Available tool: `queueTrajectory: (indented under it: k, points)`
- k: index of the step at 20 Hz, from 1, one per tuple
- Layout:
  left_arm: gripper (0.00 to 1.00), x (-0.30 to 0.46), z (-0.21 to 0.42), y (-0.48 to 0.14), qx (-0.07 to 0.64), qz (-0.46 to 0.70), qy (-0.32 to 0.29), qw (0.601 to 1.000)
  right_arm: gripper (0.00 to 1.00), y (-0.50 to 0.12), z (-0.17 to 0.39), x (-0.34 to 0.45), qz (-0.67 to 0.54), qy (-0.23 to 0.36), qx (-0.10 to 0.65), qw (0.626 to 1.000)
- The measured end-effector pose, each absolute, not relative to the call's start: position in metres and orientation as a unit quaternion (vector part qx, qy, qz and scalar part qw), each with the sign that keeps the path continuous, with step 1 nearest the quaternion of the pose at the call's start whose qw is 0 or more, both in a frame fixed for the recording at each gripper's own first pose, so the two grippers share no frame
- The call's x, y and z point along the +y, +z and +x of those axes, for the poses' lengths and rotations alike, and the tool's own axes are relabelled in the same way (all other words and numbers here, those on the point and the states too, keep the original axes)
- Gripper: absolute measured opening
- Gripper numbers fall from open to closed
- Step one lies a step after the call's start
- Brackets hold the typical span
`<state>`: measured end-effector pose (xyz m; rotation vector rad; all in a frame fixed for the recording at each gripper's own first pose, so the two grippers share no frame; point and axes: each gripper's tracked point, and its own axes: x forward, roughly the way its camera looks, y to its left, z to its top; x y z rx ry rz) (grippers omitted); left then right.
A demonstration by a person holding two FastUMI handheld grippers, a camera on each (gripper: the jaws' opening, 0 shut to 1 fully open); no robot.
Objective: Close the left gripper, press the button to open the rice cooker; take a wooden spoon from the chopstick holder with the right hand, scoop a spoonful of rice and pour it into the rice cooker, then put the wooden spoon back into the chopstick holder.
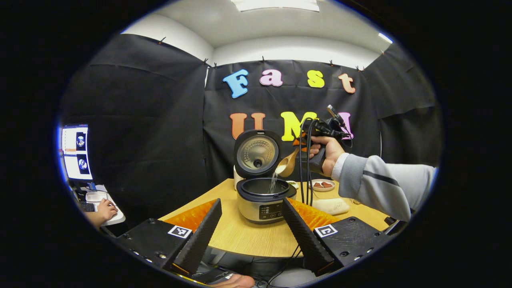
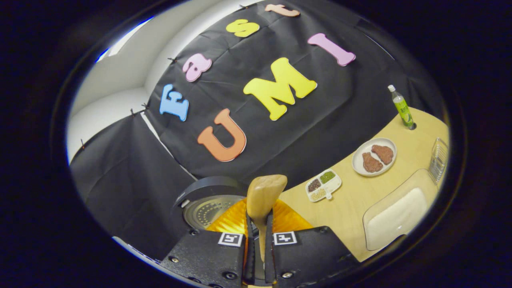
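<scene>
The spoon [image 2: 262,208] is clamped by its handle between the fingers of the right gripper [image 2: 259,256], bowl end projecting forward past the tips. In the left gripper view the spoon [image 1: 287,163] is seen tilted, bowl down-left over the open cooker [image 1: 262,200], handle rising right toward the hand [image 1: 326,154]; rice [image 1: 273,182] is seen falling into the pot. The left gripper [image 1: 252,224] is held wide, nothing between its fingers, near side of the cooker. The right gripper view adds a plate [image 2: 374,157], bottle [image 2: 402,107] and tray [image 2: 323,185] on the table [image 2: 344,208].

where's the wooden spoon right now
In the left gripper view the wooden spoon is tipped over the open rice cooker, pouring rice, clamped in the right gripper.
</scene>
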<state>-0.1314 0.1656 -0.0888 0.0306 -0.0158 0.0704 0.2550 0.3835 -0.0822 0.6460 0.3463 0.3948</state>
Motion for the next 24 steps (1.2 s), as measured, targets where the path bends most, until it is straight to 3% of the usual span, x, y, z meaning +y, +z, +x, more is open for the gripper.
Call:
queueTrajectory:
  k: [7,14,18,24]
  points:
    - [0.96,0.165,-0.132,-0.094,-0.005,0.019,0.033,0.999,0.15,-0.076,0.245,0.397,0.219,0.203,0.152,0.942]
    - [0.96,0.17,-0.128,-0.099,0.005,0.028,0.046,0.999,0.15,-0.068,0.229,0.425,0.05,0.228,0.094,0.968]
    - [0.96,0.171,-0.128,-0.097,0.005,0.026,0.048,0.998,0.15,-0.07,0.214,0.446,-0.074,0.241,0.046,0.967]
    - [0.96,0.168,-0.124,-0.098,0.01,0.039,0.053,0.998,0.14,-0.068,0.202,0.461,-0.111,0.237,0.027,0.965]
